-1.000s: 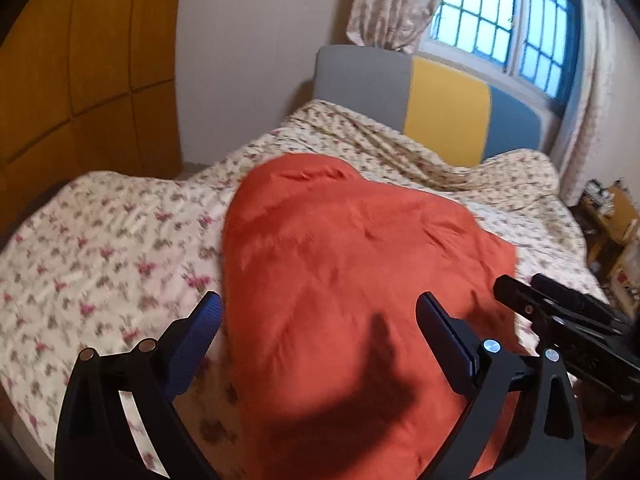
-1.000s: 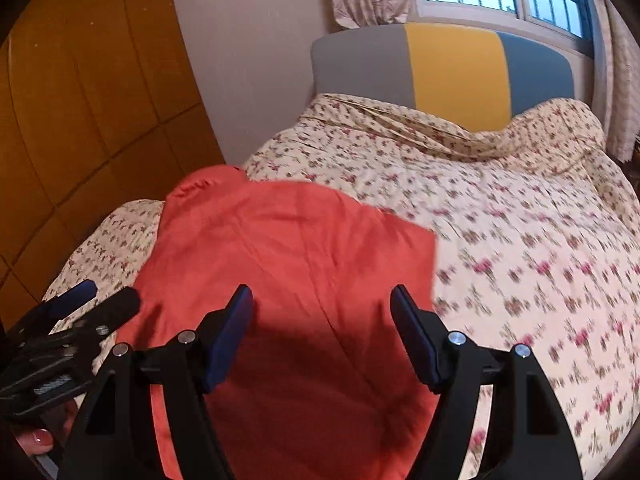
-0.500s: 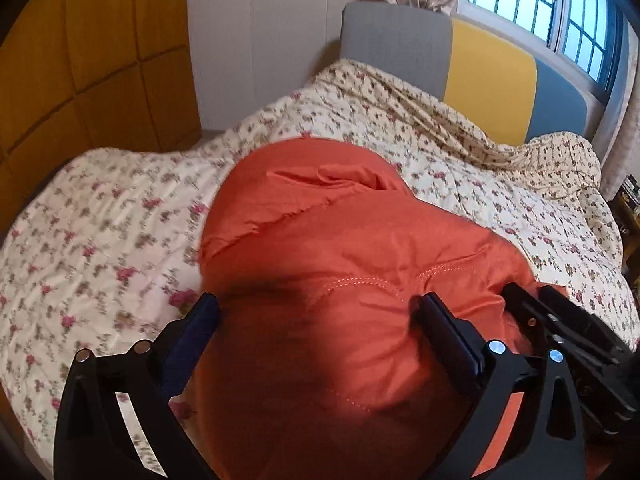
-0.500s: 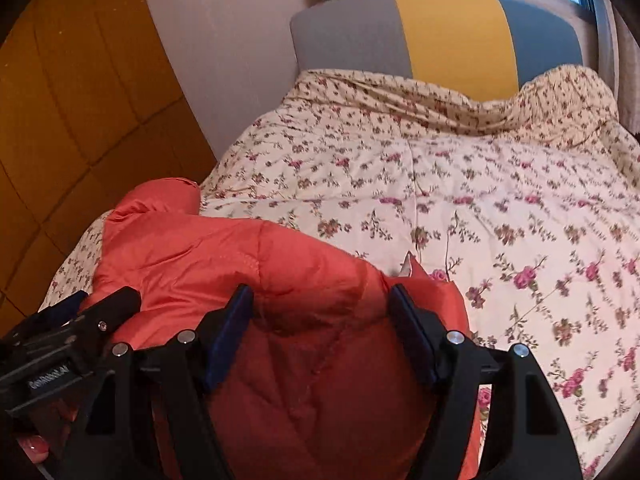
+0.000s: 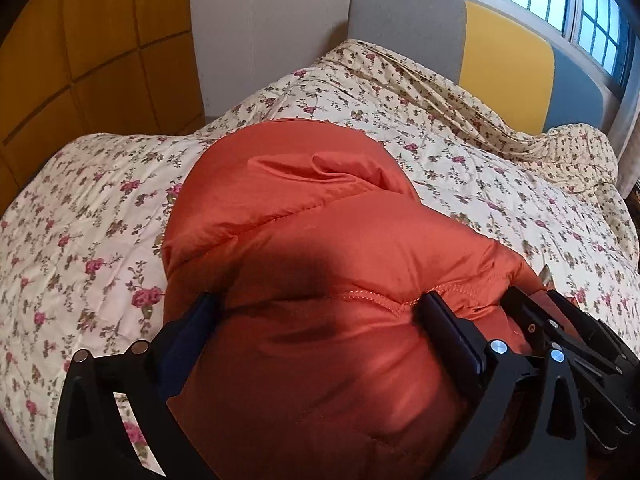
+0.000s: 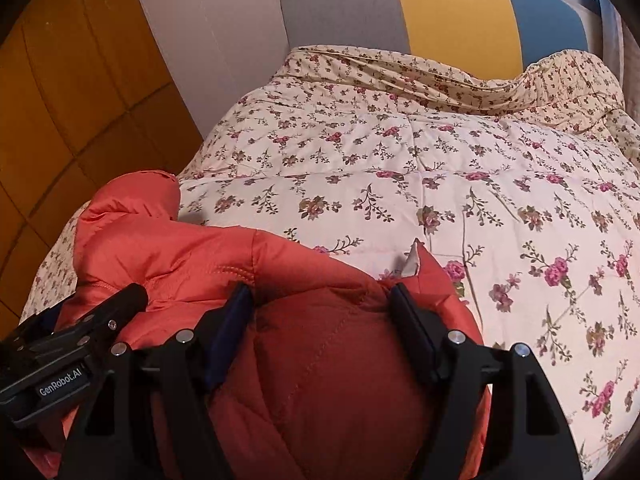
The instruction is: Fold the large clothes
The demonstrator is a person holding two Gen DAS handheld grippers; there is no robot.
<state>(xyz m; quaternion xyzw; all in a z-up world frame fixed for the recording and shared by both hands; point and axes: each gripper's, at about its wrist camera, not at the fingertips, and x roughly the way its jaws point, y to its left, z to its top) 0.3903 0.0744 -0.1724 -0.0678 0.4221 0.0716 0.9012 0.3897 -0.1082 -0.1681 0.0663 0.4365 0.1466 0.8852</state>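
Both tongs, left (image 5: 318, 316) and right (image 6: 320, 300), spread, now pressed into orange puffer jacket (image 5: 304, 240); jacket bunched higher, hood toward headboard (image 5: 408, 28).

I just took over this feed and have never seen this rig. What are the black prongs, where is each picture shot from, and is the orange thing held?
No robot arm here: a person carries a two-finger gripper in each hand, each with a camera looking along its fingers. One picture is from the left gripper, the other from the right gripper. A puffy orange jacket lies on a floral quilt on a bed. Both grippers are open, their fingers straddling a bulge of jacket; neither is clamped on it.
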